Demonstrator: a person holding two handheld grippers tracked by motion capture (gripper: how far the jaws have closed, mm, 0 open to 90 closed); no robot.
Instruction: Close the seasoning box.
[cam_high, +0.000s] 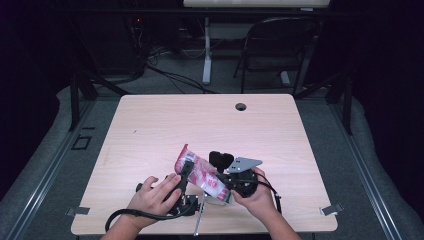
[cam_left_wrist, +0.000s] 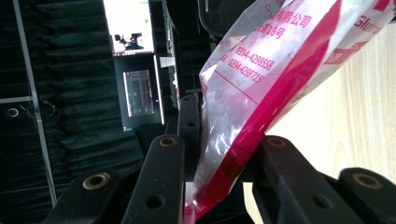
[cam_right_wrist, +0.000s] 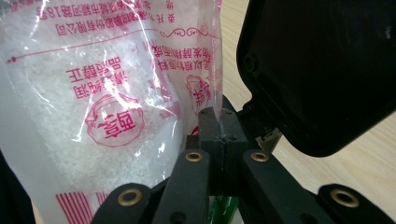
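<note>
Low in the frame's centre, above the pale wood-grain table, a crinkly clear-and-pink plastic bag of white granules hangs between both grippers — left clamping one edge, right clenched on another.

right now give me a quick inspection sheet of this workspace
surface: pale wooden table, round cable hole near the far edge
job's things: clear bag with red print and white grains, lifted and tilted near the front edge
clutter: black object just behind the bag
grippers: left gripper shut on the bag's red edge; right gripper shut on the bag's clear side seam
cables: black cable loops off the left gripper; floor cables beyond the table
surroundings: dark room, black chair, lit screens
</note>
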